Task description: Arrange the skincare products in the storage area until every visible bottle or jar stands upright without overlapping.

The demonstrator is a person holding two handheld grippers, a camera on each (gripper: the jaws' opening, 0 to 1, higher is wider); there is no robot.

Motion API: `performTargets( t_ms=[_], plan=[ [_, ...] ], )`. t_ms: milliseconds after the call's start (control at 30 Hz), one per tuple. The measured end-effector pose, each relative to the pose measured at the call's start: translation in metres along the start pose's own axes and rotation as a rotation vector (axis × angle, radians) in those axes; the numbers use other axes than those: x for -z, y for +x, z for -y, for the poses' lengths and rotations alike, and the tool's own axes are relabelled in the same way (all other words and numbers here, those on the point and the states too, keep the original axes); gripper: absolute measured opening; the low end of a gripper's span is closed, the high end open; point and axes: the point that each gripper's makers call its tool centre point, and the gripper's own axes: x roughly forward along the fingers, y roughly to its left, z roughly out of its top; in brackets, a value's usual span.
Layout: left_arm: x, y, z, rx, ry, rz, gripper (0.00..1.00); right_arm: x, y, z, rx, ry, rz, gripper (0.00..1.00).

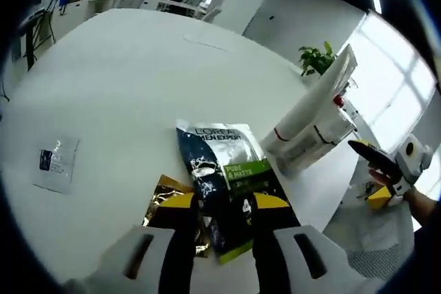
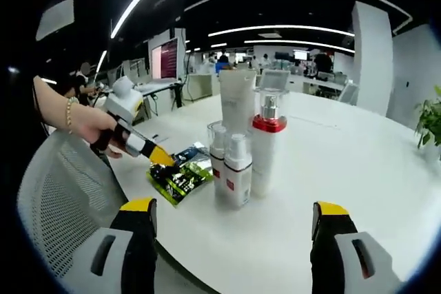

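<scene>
Left gripper view. Left gripper (image 1: 227, 222): jaws parted, straddling the near end of a dark sachet (image 1: 231, 184) lying flat on the white table (image 1: 124, 87); whether the tips press it I cannot tell. Sachet's long axis runs away from the jaws, roughly in line with them. Gold sachet (image 1: 165, 201): flat, tucked partly under the dark one at its left, so the two overlap. Clear packet (image 1: 56, 163): flat, well apart to the left. Bottle cluster (image 1: 313, 125): beyond the sachets to the right, near the table edge; a tall white tube (image 1: 320, 94) rises among them. Right gripper (image 1: 379, 170): at the far right, near the cluster, in a person's hand.

Right gripper view. Right gripper (image 2: 231, 228): jaws wide apart, nothing between them, aimed at the cluster directly ahead. Red-collared pump bottle (image 2: 265, 146), two smaller bottles (image 2: 233, 166) and the tube (image 2: 238, 105): all upright, standing close together. Left gripper (image 2: 148, 149): comes in from the left, tips down on the sachets (image 2: 180, 175), hand (image 2: 86, 120) angled downward.

Judgement: the left gripper is nearer the overlapping sachets; the right is nearer the bottles, which look settled.
</scene>
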Motion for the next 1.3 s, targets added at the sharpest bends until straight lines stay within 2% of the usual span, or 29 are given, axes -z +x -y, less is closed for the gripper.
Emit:
performTargets(
  t_ms=[167, 400, 533, 567, 633, 733, 800, 833, 967, 1033, 1067, 1133, 1167, 1200, 1300],
  plan=[
    [0.001, -0.002, -0.002, -0.007, 0.046, -0.021, 0.28, 0.004, 0.002, 0.0, -0.002, 0.001, -0.016, 0.99],
    [0.006, -0.006, -0.009, -0.007, 0.028, -0.039, 0.29, 0.006, 0.002, 0.001, -0.002, 0.008, -0.02, 0.99],
    [0.009, -0.012, -0.018, -0.025, 0.007, -0.05, 0.37, 0.006, 0.002, 0.001, 0.0, 0.012, -0.021, 0.99],
    [0.007, -0.013, -0.018, -0.018, 0.024, -0.04, 0.36, 0.006, 0.002, 0.001, 0.0, 0.012, -0.021, 0.99],
    [0.011, -0.018, -0.025, -0.027, 0.013, -0.058, 0.37, 0.007, 0.001, 0.0, 0.0, 0.015, -0.022, 0.99],
    [0.011, -0.023, -0.032, -0.031, 0.005, -0.053, 0.36, 0.007, 0.001, 0.0, 0.0, 0.014, -0.025, 0.99],
    [0.017, -0.027, -0.028, -0.028, 0.016, -0.074, 0.38, 0.007, 0.002, 0.0, -0.001, 0.014, -0.026, 0.99],
    [0.018, -0.028, -0.029, -0.027, 0.038, -0.09, 0.38, 0.007, 0.002, 0.0, -0.002, 0.014, -0.027, 0.99],
    [0.024, -0.028, -0.031, -0.016, 0.217, -0.172, 0.36, 0.009, 0.002, 0.0, -0.002, 0.012, -0.035, 0.98],
    [0.026, -0.026, -0.039, -0.041, 0.367, -0.216, 0.32, 0.009, 0.002, 0.0, -0.002, 0.012, -0.036, 0.98],
    [0.025, -0.024, -0.042, -0.054, 0.471, -0.231, 0.31, 0.009, 0.002, 0.001, 0.0, 0.014, -0.036, 0.98],
    [0.028, -0.023, -0.039, -0.069, 0.568, -0.275, 0.31, 0.01, 0.001, 0.001, 0.002, 0.014, -0.04, 0.98],
    [0.024, -0.02, -0.036, -0.064, 0.613, -0.257, 0.31, 0.01, 0.001, 0.001, 0.003, 0.014, -0.041, 0.97],
    [0.024, -0.019, -0.032, -0.042, 0.607, -0.253, 0.3, 0.01, 0.001, 0.001, 0.003, 0.013, -0.042, 0.97],
    [0.024, -0.016, -0.032, -0.03, 0.591, -0.24, 0.23, 0.011, 0.001, 0.002, 0.005, 0.012, -0.046, 0.97]
  ],
)
